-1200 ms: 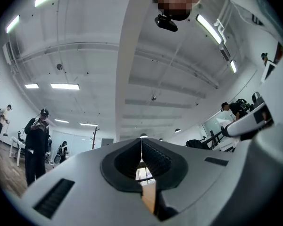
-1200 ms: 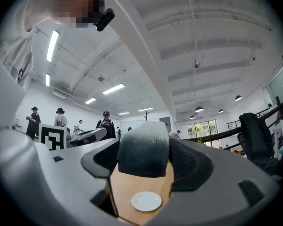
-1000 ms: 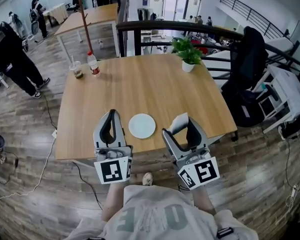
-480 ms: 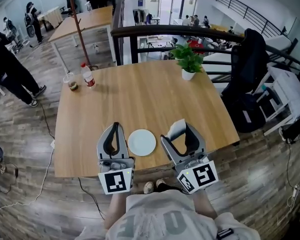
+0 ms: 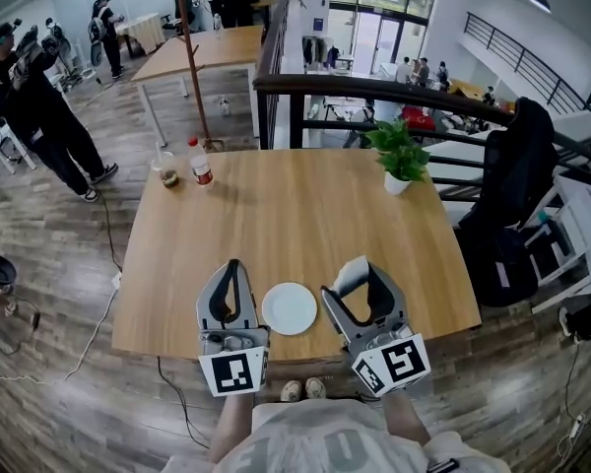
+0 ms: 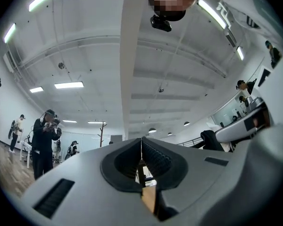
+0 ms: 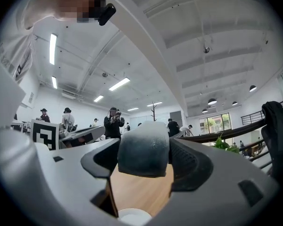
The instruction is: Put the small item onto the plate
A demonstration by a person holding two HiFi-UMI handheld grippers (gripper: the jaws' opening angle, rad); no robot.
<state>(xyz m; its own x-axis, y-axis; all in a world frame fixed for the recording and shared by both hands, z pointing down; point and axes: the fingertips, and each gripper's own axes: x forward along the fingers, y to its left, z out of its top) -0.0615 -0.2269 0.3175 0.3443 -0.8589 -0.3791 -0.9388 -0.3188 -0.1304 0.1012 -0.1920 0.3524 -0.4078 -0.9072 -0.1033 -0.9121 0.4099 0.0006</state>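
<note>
The small item (image 7: 144,147), a pale grey block, stays clamped in the right tool (image 5: 362,284), just right of the plate (image 5: 290,308). At the desk's (image 5: 305,205) near edge, the left tool (image 5: 229,286) is pressed closed and empty. Nothing has shifted, so placement is still pending.

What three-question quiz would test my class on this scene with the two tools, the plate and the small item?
1. True or false: the left tool has its jaws apart.
2. Name what lies on the table between the two tools.
3. The small item is: A) clamped in the right tool; B) lying on the table; C) in the left tool.
Key: 1 false; 2 the white plate; 3 A.
</note>
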